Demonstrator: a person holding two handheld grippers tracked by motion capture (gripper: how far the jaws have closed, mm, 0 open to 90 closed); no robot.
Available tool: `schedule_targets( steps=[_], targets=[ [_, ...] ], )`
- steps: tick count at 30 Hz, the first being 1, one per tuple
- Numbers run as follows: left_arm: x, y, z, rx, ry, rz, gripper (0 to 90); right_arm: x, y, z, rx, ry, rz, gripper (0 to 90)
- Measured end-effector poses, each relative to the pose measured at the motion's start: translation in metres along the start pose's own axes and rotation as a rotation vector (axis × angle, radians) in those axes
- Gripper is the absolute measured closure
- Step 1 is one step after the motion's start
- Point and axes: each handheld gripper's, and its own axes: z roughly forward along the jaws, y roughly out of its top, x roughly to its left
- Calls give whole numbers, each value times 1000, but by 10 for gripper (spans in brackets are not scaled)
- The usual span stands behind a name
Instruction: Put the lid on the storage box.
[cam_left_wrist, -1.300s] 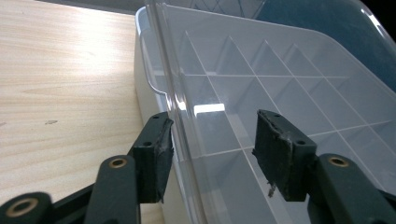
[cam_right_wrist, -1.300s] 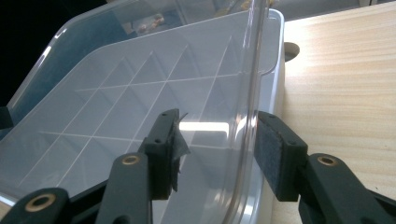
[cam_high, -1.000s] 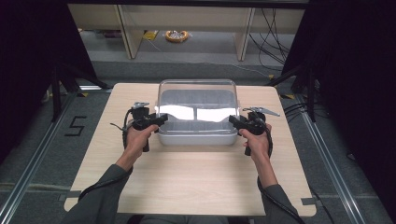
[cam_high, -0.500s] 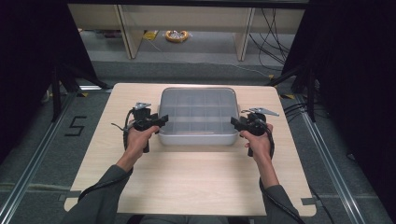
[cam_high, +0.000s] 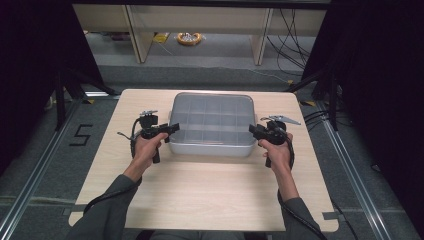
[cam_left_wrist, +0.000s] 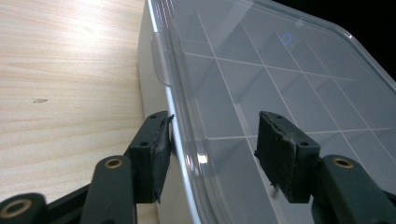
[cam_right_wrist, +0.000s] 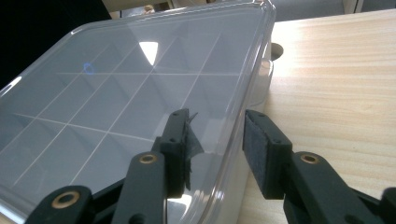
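A clear plastic box (cam_high: 210, 125) with a grid of compartments stands at the back middle of the wooden table (cam_high: 200, 190), its clear lid (cam_left_wrist: 261, 84) lying flat on it. My left gripper (cam_high: 172, 127) is at the box's left side. In the left gripper view it is open (cam_left_wrist: 212, 140), with the lid's rim running between the jaws, one jaw beside the wall and one over the lid. My right gripper (cam_high: 252, 131) is at the box's right side, also open (cam_right_wrist: 217, 135) astride the lid's rim (cam_right_wrist: 243, 93).
Bare tabletop (cam_high: 200, 200) lies between the box and the person's forearms. Behind the table stand shelf legs (cam_high: 135, 35), a yellow ring-shaped object (cam_high: 189, 38) on the floor and loose cables (cam_high: 295, 30). Black curtains hang at both sides.
One second ago the lid was held raised above the box by both grippers. It has come down flat onto the box, and both grippers now stand open at its edges.
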Motion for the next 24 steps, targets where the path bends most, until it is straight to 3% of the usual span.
schedule_targets(
  steps=[2, 4, 7, 8, 11, 12, 13, 14, 16, 19, 20, 21, 23, 24],
  targets=[
    [1, 2, 0, 1, -9, -9, 444, -1, 0, 0, 2, 0, -7, 629],
    [3, 4, 0, 1, -20, -34, 444, -2, 1, 2, -2, 10, 16, 621],
    [8, 12, 2, -5, -18, -68, 435, -5, 5, 7, -3, -11, 45, 585],
    [10, 15, 3, -8, -17, -77, 434, -9, 7, 10, -11, -22, 25, 578],
    [12, 19, 5, -15, -17, -94, 426, -13, 10, 12, 2, -7, 60, 564],
    [13, 22, 7, -13, -17, -95, 424, -16, 14, 15, 10, -7, 144, 548],
    [15, 24, 10, -7, -17, -97, 424, -16, 14, 15, 10, -7, 144, 548],
    [16, 26, 12, 0, -9, -104, 421, -23, 16, 18, -3, -20, 96, 545],
    [18, 29, 18, 2, -17, -114, 412, -27, 20, 22, 0, -17, 119, 540],
    [19, 33, 24, -4, -33, -169, 414, -28, 23, 27, 18, -9, 163, 531],
    [20, 34, 25, 2, -33, -171, 412, -30, 24, 29, 14, -11, 144, 530],
    [20, 35, 26, 2, -36, -169, 411, -24, 27, 31, 40, -10, 215, 535],
    [20, 36, 29, 9, -52, -183, 412, -25, 28, 33, 35, -8, 208, 544],
    [21, 37, 31, 11, -62, -189, 412, -28, 28, 35, 23, -1, 161, 558]
  ],
)
